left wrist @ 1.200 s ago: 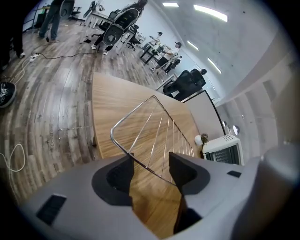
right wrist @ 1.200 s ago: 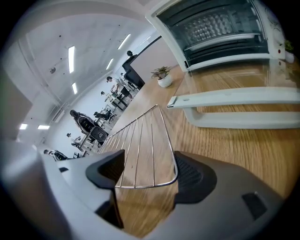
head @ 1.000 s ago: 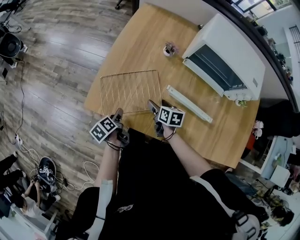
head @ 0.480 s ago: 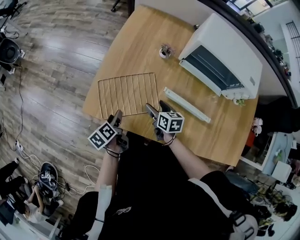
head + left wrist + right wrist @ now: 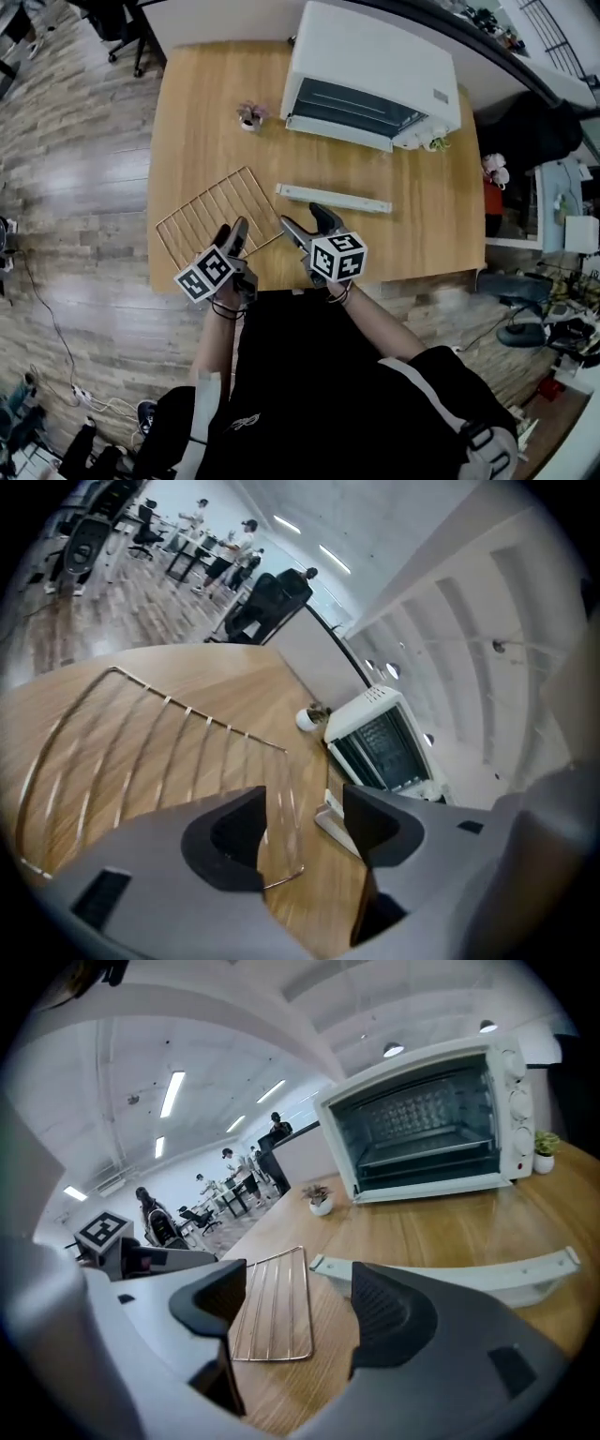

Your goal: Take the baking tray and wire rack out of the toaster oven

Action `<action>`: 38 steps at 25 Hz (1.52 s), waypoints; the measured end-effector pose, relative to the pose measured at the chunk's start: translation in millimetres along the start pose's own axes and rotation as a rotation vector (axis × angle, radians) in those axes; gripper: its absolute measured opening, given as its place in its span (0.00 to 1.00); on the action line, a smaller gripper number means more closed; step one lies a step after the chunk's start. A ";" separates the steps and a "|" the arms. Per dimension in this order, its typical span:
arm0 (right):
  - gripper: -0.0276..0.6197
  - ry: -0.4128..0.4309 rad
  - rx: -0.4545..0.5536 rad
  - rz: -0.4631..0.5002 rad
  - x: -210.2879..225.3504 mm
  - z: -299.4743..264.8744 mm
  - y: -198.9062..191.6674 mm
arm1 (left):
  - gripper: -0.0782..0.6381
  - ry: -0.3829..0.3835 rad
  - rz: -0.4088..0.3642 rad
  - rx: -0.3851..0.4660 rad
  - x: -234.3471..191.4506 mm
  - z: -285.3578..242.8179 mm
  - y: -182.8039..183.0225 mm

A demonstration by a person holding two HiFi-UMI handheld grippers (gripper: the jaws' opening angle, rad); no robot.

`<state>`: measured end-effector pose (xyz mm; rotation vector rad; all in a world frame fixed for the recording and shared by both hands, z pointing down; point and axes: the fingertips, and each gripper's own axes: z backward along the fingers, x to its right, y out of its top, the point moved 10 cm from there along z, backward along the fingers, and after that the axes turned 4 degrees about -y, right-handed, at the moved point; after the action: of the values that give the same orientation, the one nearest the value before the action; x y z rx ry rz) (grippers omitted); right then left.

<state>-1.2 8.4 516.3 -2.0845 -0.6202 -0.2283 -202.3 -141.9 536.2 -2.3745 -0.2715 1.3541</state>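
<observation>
Left gripper (image 5: 230, 231): lower left of centre in the head view, above the near edge of the wire rack; its jaws are spread and pinch nothing.
Right gripper (image 5: 303, 217): just right of it, jaws also spread, with nothing between them.
Wire rack (image 5: 220, 217): flat on the wooden table (image 5: 431, 216), centre-left, turned at an angle.
Baking tray (image 5: 333, 198): on the table right of the rack, between the grippers and the oven.
Toaster oven (image 5: 370, 75): top centre, at the far table edge.
Small potted plant (image 5: 249, 115): left of the oven.
</observation>
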 end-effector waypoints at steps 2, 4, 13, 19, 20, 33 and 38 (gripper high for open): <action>0.60 -0.065 0.049 -0.044 7.5 15.5 1.0 | 0.47 -0.059 -0.047 -0.072 14.4 -20.8 6.3; 0.60 -0.137 0.100 -0.097 16.4 31.0 -0.7 | 0.47 -0.123 -0.087 -0.144 30.1 -41.8 8.5; 0.58 -0.238 0.324 -0.365 63.0 91.7 2.7 | 0.47 -0.317 -0.021 -0.275 94.4 -106.3 -17.4; 0.57 -0.208 0.429 -0.474 108.3 101.7 34.9 | 0.47 -0.375 -0.048 -0.222 147.7 -150.5 -6.4; 0.57 -0.197 0.432 -0.484 115.1 99.5 40.0 | 0.47 -0.374 -0.035 -0.206 152.1 -156.1 -4.8; 0.55 -0.086 0.410 -0.619 217.9 27.8 102.0 | 0.47 -0.299 0.079 -0.059 163.6 -253.7 11.6; 0.53 -0.057 0.445 -0.764 249.6 -1.5 109.7 | 0.47 -0.282 0.101 -0.003 162.2 -285.4 19.3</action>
<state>268.7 42.9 533.8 -1.3585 -1.3533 -0.4154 125.3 -170.1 531.3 -2.2225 -0.2331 1.7384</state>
